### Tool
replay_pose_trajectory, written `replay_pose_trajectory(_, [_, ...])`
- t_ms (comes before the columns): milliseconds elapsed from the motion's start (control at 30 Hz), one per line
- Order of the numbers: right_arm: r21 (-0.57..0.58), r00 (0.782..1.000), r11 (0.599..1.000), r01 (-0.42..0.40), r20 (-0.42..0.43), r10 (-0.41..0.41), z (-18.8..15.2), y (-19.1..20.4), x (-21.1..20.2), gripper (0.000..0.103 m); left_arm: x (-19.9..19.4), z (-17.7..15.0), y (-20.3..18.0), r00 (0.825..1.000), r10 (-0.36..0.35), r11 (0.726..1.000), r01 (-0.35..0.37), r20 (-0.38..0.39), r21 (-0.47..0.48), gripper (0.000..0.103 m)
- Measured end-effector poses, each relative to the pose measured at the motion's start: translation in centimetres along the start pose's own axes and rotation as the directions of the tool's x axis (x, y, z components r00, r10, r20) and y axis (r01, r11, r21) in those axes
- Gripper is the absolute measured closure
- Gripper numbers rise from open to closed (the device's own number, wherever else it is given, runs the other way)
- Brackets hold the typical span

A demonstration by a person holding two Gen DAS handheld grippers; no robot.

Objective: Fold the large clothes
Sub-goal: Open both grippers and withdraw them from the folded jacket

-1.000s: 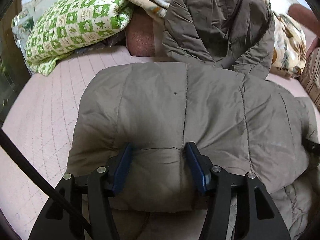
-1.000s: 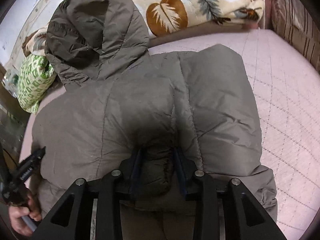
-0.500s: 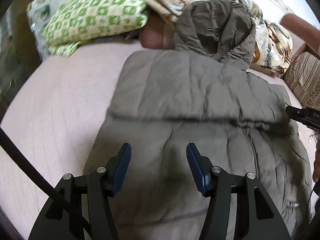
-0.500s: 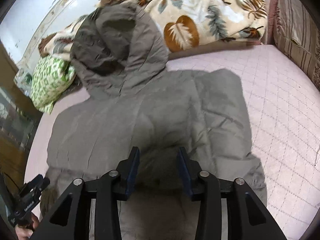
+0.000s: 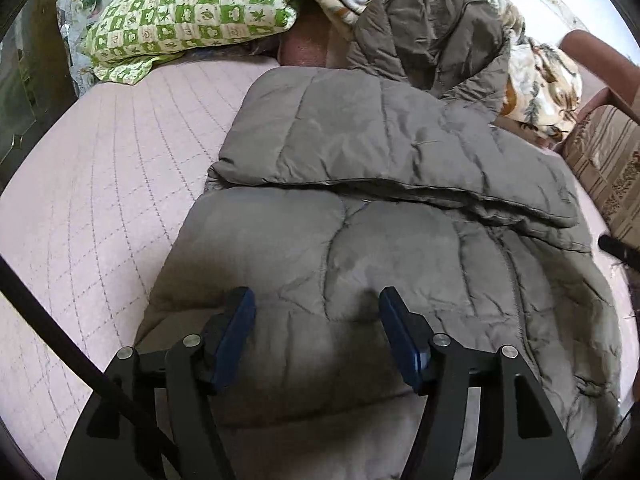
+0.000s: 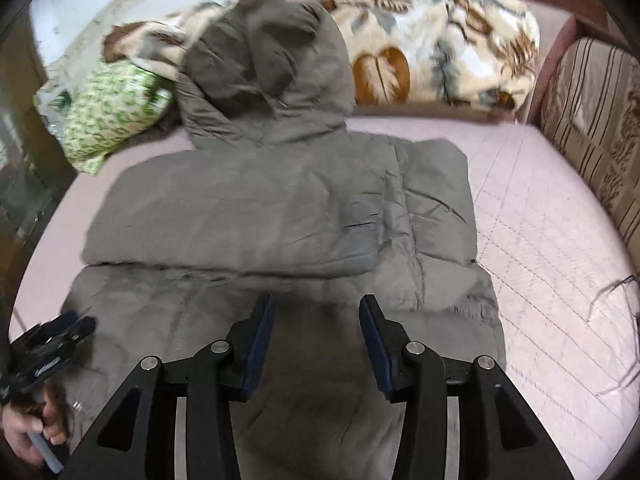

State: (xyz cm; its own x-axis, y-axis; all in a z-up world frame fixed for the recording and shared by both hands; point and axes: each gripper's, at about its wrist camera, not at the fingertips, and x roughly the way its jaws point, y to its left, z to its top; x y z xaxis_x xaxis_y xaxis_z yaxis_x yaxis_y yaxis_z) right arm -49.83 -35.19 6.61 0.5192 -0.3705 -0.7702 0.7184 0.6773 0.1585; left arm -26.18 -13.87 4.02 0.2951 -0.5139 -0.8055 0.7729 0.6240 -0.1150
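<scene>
Lying folded: unlabelled grey jacket (image 5: 360, 160) (hood up).

Place: home bedroom.
Surface: bed (image 5: 100, 168) with pink quilted cover.
Bedding: green patterned pillow (image 5: 188, 12), leaf-print blanket (image 6: 432, 52).
Side: striped upholstered cushion (image 6: 596, 120).

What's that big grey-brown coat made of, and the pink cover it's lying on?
The coat looks like thin synthetic shell cloth, perhaps nylon or polyester, over soft filling: a slight sheen, fine crinkles and puffy stitched panels suggest it. The pink cover looks like matte quilted cloth, with stitch lines crossing in a diamond grid; its fibre cannot be told.
</scene>
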Motion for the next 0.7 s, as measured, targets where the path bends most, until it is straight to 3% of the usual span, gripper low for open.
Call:
replay_pose_trajectory(200, [0.000, 0.997, 1.000, -0.015, -0.070, 0.015, -5.5, 2.8, -0.1, 0.052, -1.5, -0.6, -0.8, 1.000, -0.027, 1.000, 0.027, 0.010, 0.009, 0.039])
replay_pose_trajectory(300, [-0.002, 0.993, 1.000, 0.026, -0.118, -0.026, -7.6, 3.5, 1.2, 0.052, -2.3, -1.4, -1.0, 1.000, -0.024, 1.000, 0.024, 0.021, -0.009, 0.039])
replay_pose_trajectory(433, [-0.043, 0.989, 0.996, 0.078, -0.123, -0.082, -8.2, 4.2, 2.9, 0.046, -1.1, -2.1, -1.4, 0.999, -0.024, 1.000, 0.024, -0.040, -0.017, 0.038])
replay_pose_trajectory(600, [-0.008, 0.992, 0.999, 0.039, -0.117, -0.039, -8.2, 3.5, 3.3, 0.042, -0.3, -2.1, -2.4, 0.999, 0.023, 0.999, -0.021, -0.042, 0.040, 0.034])
replay_pose_trajectory(700, [-0.009, 0.995, 1.000, 0.025, -0.099, -0.026, -8.2, 3.3, 3.3, 0.038, -0.4, -1.4, -2.8, 1.000, -0.016, 0.999, 0.017, -0.020, 0.033, 0.034])
